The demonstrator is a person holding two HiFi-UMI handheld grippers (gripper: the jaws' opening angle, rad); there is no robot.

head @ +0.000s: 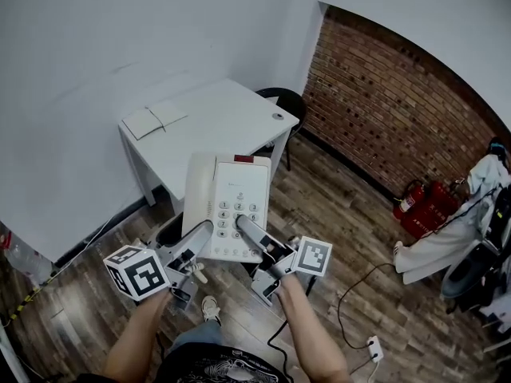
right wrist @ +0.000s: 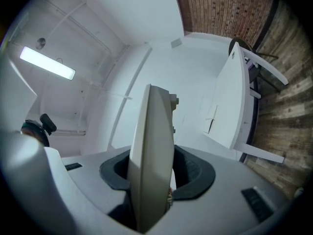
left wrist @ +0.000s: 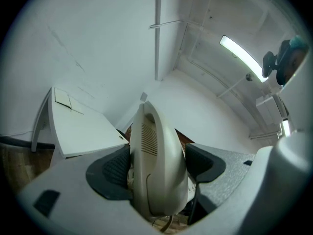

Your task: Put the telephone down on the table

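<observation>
A white push-button telephone [head: 231,202], its handset resting on its left side, hangs in the air in front of the white table [head: 231,118]. Both grippers hold it by its near edge. My left gripper [head: 204,234] is shut on the handset side; in the left gripper view the telephone [left wrist: 156,165] fills the gap between the dark pads [left wrist: 115,170]. My right gripper [head: 243,228] is shut on the keypad side. In the right gripper view the telephone [right wrist: 154,155] stands edge-on between the pads [right wrist: 195,173]. The table [right wrist: 234,106] lies ahead to the right.
A flat white booklet [head: 156,118] lies at the table's far left corner. A black chair [head: 283,98] stands behind the table by the brick wall. Red fire extinguishers [head: 415,198], draped clothes [head: 455,222] and a power strip [head: 373,347] are on the wooden floor to the right.
</observation>
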